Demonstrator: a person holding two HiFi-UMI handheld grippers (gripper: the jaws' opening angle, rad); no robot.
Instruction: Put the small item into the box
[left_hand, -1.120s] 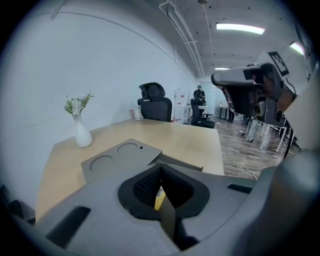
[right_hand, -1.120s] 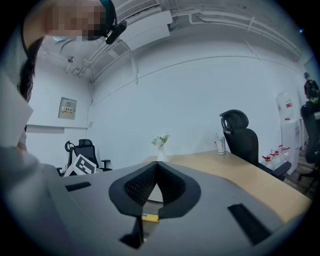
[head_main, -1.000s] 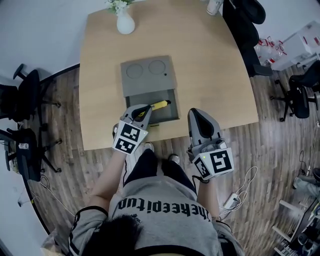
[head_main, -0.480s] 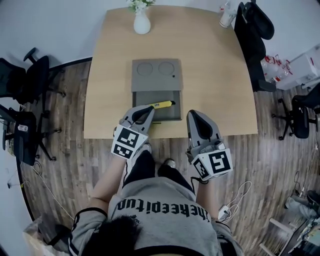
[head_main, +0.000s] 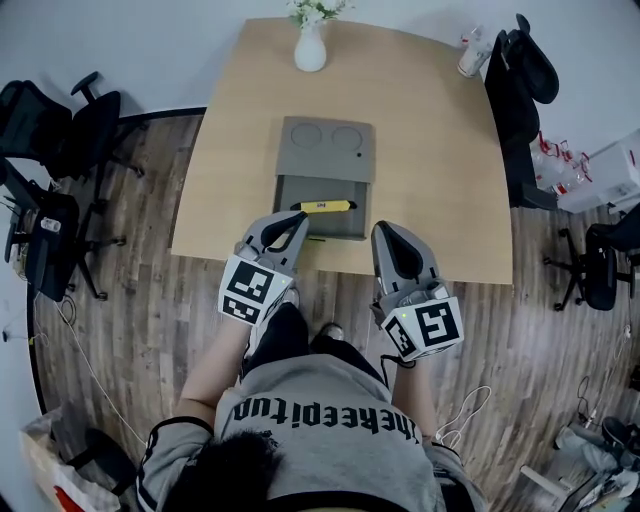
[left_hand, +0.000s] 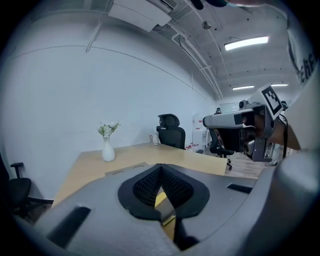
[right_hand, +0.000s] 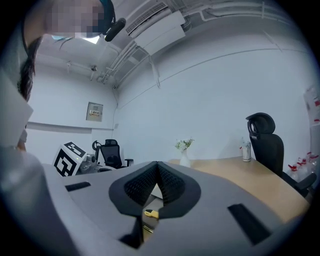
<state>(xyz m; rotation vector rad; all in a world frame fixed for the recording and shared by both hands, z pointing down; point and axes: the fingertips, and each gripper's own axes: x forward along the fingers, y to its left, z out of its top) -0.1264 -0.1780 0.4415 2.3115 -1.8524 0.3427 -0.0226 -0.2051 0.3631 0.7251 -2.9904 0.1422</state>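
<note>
Lying in box: small yellow item (head_main: 324, 206), long and thin with a dark tip at its left end, flat across the far part of the open tray, nothing touching it.
Box: grey box (head_main: 298, 190) sits mid-counter, its tray side close to the near edge.
Lid: grey lid (head_main: 322, 150) is folded back toward the far edge, with two round recesses on it.
Left gripper: left gripper (head_main: 298, 220) hangs over the tray's near left corner and points at the far edge. Jaws closed, pads meeting, nothing between them. In its own view a bit of yellow shows through the gap under the pads, lying beyond them.
Right gripper: right gripper (head_main: 386, 232) is just right of the box over the near edge, roughly parallel to the left one. Jaws closed, empty. Its own view catches the yellow item low in the gap beneath the pads and the left gripper's marker cube off to the left.
Counter: light wood counter (head_main: 440, 180), mostly bare.
Far edge: white vase (head_main: 310, 52) with small flowers, about mid-edge.
Far right corner: pale bottle-like container (head_main: 470, 55); can't tell what it is.
Surroundings: black office chair (head_main: 525, 70) at the right edge, more black chairs on the wood floor to the left.
</note>
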